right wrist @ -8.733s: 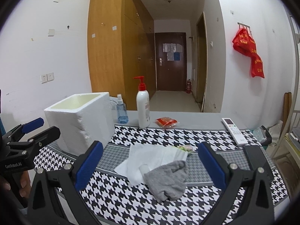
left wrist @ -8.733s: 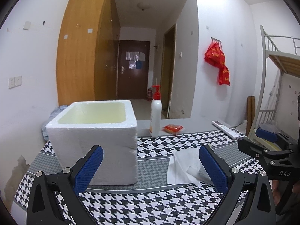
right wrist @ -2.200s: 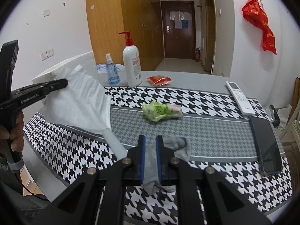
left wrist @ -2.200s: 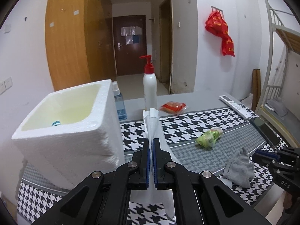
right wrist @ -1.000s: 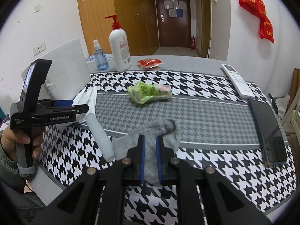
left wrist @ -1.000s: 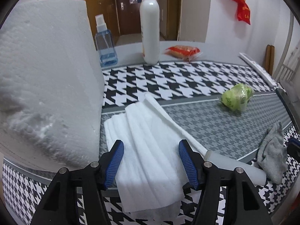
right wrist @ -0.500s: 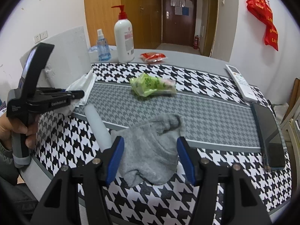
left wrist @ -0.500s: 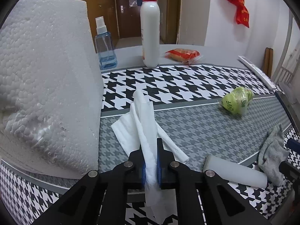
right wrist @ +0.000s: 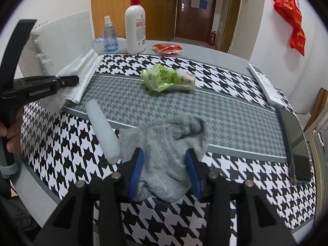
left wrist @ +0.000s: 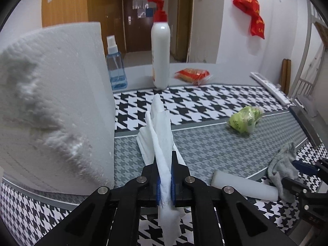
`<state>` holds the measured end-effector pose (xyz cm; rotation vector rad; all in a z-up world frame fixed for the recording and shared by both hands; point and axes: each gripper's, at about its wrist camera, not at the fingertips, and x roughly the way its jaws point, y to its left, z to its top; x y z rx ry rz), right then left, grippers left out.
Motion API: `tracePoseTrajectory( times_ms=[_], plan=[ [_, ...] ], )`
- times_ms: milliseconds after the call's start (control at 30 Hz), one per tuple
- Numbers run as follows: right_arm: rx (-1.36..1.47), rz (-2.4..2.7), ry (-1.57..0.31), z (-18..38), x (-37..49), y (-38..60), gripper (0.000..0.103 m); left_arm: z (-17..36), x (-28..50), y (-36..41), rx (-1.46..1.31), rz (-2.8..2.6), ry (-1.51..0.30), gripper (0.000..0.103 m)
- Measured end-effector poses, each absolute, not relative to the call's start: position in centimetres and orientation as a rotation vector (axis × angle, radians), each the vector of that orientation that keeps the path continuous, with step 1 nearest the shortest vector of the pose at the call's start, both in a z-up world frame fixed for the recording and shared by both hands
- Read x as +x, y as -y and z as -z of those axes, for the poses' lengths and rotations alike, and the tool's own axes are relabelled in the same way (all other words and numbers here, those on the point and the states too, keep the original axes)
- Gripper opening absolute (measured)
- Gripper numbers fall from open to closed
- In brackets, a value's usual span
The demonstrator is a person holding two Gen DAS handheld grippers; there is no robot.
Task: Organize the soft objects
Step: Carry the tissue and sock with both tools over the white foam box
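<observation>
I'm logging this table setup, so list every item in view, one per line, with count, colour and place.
foam box: 1, white, left end of table
white cloth: 1, white, beside the box, clamped in the left tool
grey sock: 1, grey, near edge, between the right tool's pads
white cylinder: 1, lying left of the sock
green packet: 1, green, mid-table
pump bottle: 1, white with red pump, far edge
spray bottle: 1, clear blue, left of the pump bottle
red packet: 1, red, far edge
remote: 1, white, right side
phone: 1, dark, right edge
tablecloth: 1, black, white and grey houndstooth
red bag: 1, hanging on right wall
left tool: shut on the cloth
right tool: open around the sock
</observation>
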<state>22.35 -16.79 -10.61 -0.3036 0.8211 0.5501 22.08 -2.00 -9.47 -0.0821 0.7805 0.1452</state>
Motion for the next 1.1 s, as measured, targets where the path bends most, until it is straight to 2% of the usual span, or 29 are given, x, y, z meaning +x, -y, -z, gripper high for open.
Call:
tracePoseTrajectory(
  times_ms=[67, 133, 300, 1100],
  plan=[
    [-0.3, -0.55, -0.824, 10.7, 22.4, 16.7, 0.04, 9.3, 21.9, 2.0, -0.083, -0.134, -0.773, 0.008],
    [-0.302, -0.546, -0.819, 10.7, 22.2, 16.6, 0.029, 9.1, 21.5, 1.9, -0.087, -0.124, -0.766, 0.008],
    [-0.27, -0.543, -0.797, 10.5, 22.0, 16.9, 0.019, 8.6, 20.6, 1.7, -0.082, -0.109, -0.746, 0.008],
    [-0.128, -0.553, -0.601, 4.2, 19.7, 16.2, 0.019, 3.9, 15.6, 0.7, -0.047, -0.057, -0.596, 0.008]
  ],
)
